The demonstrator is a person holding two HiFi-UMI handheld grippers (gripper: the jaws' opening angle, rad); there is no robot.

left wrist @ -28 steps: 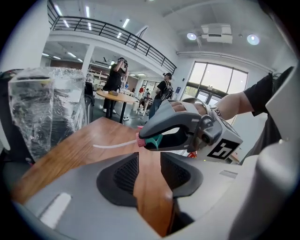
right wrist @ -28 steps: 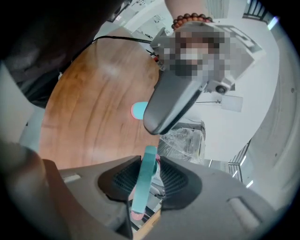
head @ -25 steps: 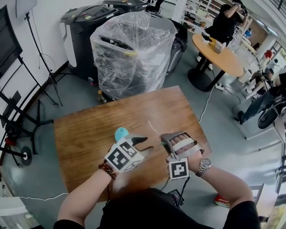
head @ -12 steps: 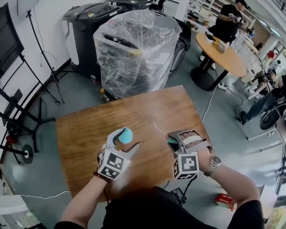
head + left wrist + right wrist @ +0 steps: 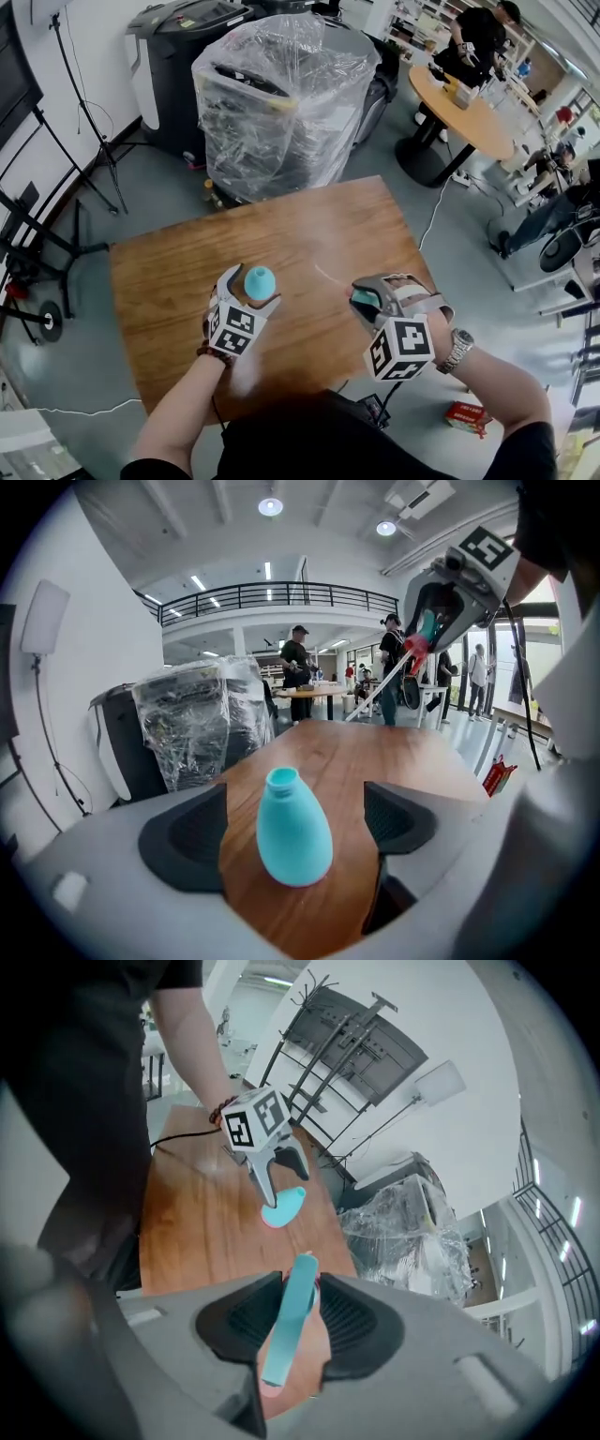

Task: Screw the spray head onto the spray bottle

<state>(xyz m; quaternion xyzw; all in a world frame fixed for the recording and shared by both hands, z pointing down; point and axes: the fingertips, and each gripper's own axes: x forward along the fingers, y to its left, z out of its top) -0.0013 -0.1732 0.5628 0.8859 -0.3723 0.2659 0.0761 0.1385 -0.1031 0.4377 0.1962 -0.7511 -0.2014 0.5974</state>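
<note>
**A:** Biggest first. We have the plastic-wrapped machine [image 5: 281, 103] on the floor behind the wooden table [image 5: 159, 281]. Tag both?

**B:** Yes, we tag both. Next, the person's arms reach over the near edge of the table, with one gripper in each hand.

**A:** Left tongs [image 5: 295, 799]: we read them as spread wide, and they've just been opening. The spray bottle [image 5: 292, 841] is between them, with a gap on each side and neither pad touching it.

**B:** Agreed. We put the bottle upright on the table, left of centre in the head view. It's teal, egg-shaped, with the neck open at the top.

**A:** Right tongs [image 5: 298, 1321]: we see them pinching the spray head [image 5: 286, 1335]. That's a teal strip clamped between the two pads, and it sticks out past the tips.

**B:** Fine. We place the right tongs above the table, well right of the bottle and not touching it. They're tilted down.

**A:** Smallest thing is a thin pale tube [image 5: 326, 274] running out from the spray head toward the middle of the table.

**B:** We can't tell whether its end touches the wood.
</note>
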